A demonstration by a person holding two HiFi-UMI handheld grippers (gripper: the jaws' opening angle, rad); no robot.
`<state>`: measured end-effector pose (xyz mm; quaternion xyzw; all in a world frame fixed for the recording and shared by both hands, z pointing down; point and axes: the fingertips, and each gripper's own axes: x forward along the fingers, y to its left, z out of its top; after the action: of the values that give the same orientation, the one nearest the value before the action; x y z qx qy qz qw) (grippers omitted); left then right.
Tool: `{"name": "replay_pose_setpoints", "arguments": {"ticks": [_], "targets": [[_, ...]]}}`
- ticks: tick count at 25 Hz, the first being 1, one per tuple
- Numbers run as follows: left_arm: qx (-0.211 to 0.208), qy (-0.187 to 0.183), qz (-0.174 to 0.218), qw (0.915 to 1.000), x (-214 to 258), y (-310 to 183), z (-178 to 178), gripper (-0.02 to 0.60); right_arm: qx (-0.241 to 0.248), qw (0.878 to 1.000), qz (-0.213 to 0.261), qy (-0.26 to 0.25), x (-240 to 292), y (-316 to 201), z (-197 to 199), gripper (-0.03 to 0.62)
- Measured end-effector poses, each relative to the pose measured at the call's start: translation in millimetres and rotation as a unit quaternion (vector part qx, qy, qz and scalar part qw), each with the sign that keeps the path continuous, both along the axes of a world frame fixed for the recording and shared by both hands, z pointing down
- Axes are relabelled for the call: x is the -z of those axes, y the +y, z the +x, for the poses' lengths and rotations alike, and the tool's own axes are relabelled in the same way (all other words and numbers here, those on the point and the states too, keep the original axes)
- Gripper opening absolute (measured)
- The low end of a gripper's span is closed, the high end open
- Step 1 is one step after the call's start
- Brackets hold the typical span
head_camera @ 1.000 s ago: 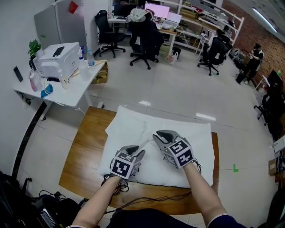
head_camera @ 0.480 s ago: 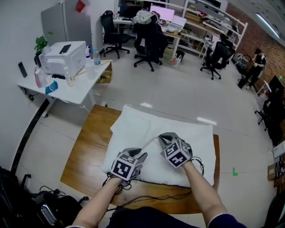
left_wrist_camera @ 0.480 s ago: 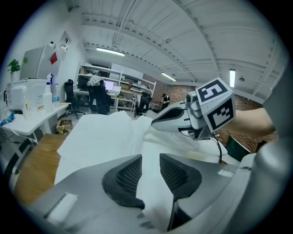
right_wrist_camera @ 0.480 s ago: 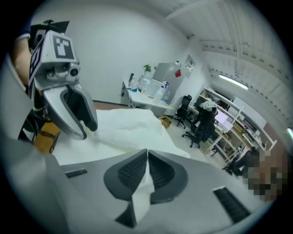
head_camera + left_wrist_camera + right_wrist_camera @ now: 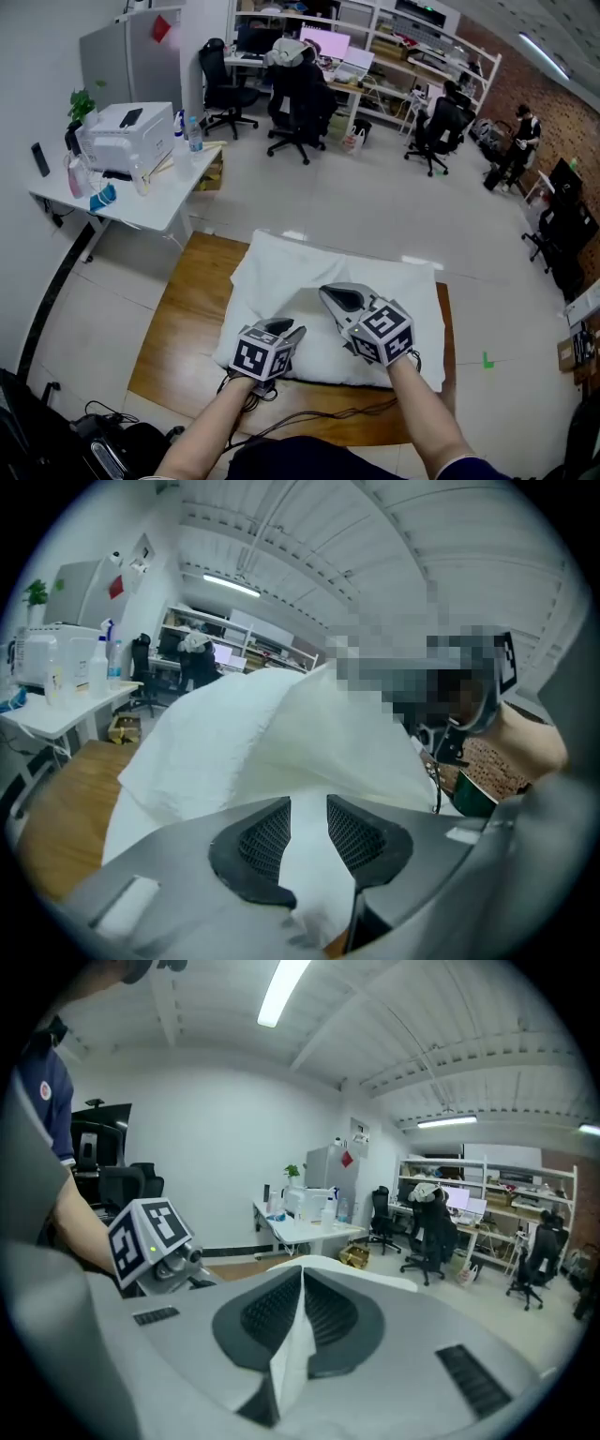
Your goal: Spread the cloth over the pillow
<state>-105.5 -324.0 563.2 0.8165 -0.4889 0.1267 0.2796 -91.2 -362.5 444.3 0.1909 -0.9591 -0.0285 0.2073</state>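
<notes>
Only the gripper views showed the grips: the right gripper [image 5: 302, 1305] was pinched tight on a thin cloth [image 5: 289, 1358] edge, and the left gripper [image 5: 307, 822] was closed partway on a thick fold. The head view placed the cloth atop the pillow [image 5: 323, 366]. A second earlier, the right jaws had been parted.

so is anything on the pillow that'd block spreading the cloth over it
Nothing visible does. The cloth already lies on the pillow, with only the left gripper and right gripper over it, each with cloth between its fingers.
</notes>
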Motion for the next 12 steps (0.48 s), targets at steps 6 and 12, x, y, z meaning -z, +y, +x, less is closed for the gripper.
{"name": "replay_pose_setpoints", "arguments": {"ticks": [6,12], "targets": [[0.044,0.11,0.039,0.9922,27,6,-43,0.129,0.018,0.999,-0.001,-0.034,18,45,-16,0.014],[0.058,0.155,0.048,0.9851,35,30,-69,0.169,0.038,0.998,-0.002,-0.042,21,85,-34,0.014]]}}
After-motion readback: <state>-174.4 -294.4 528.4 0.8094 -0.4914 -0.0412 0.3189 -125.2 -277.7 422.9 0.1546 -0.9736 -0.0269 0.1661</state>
